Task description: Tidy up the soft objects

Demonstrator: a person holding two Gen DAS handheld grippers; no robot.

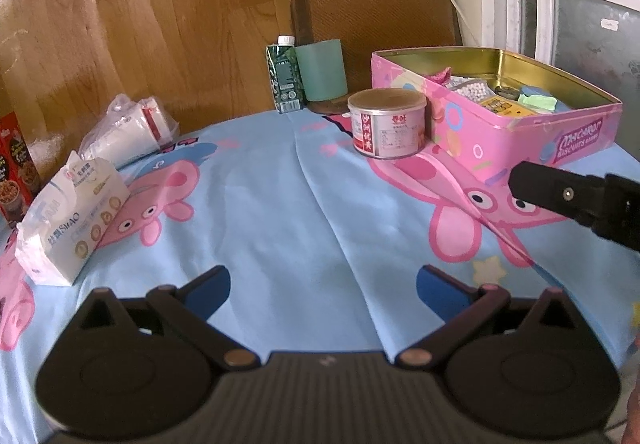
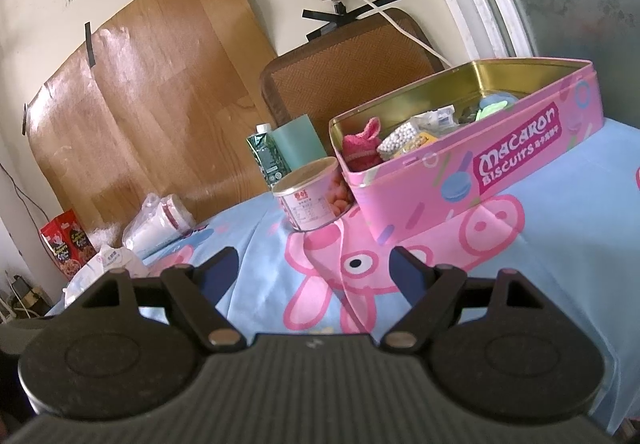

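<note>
While both claws gape empty | tin [image 2: 472, 179]: "Macaron Biscuits" | tissue pack [image 1: 68, 219]: "SMAO"

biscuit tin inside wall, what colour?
Gold; the biscuit tin is pink outside. Clearest in the right wrist view.

A tabletop draped in a light-blue cartoon-pig cloth [image 1: 304, 203] carries it all. At the far right sits an open pink biscuit tin [image 1: 520, 139], with a round can [image 1: 386, 123] touching its left end. By the far edge stand a green carton [image 1: 283, 77] and a teal roll [image 1: 323, 69]. Along the left edge lie a tissue pack [image 1: 70, 219] and a clear plastic bag [image 1: 128, 131].
</note>
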